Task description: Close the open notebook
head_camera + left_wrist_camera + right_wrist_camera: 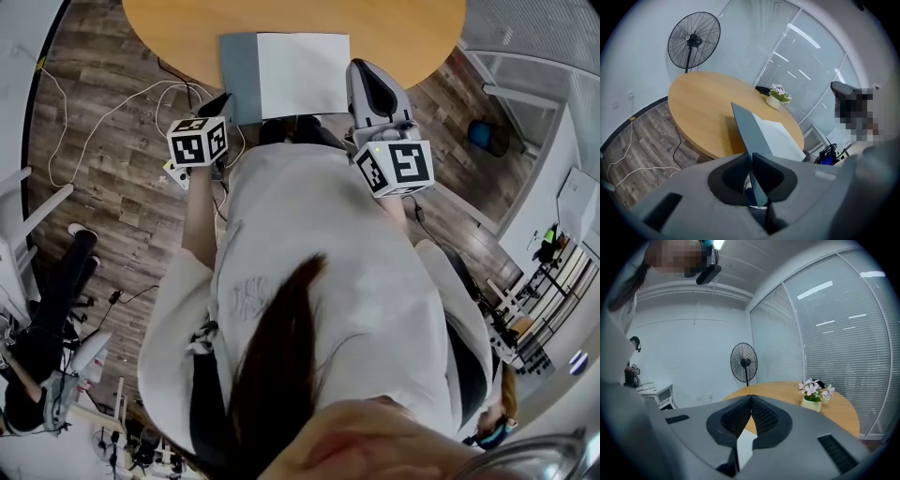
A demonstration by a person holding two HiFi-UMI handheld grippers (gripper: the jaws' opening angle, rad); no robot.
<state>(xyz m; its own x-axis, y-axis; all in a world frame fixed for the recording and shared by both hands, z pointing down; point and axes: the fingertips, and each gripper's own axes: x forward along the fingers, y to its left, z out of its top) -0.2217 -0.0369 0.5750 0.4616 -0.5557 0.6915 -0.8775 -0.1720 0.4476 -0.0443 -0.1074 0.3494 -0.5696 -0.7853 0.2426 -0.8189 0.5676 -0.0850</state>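
While the open notebook (281, 75) lies at the near edge of the round wooden worktop (187, 28), the left tongs (752, 161) pinch its grey cover (749, 129) edge-on; the cover runs between the two dark pads and stands tilted up off the wood, with the white page (777, 138) lying flat to its right. From above, the cover forms the notebook's left half and the page its right half. The right tongs (750, 400) sit just beside the page's right edge; their tips are pressed together with nothing caught between them, and a slice of white page shows through the gap below the tips. Each tool carries a cube with square markers; the left cube (198, 141) hangs over the wood-plank floor (103, 187), where thin cables (89, 117) trail. At the far side of the worktop stands a small pot of pale flowers (813, 397); beyond it, on the floor, a black pedestal fan (744, 363) stands against the white wall.
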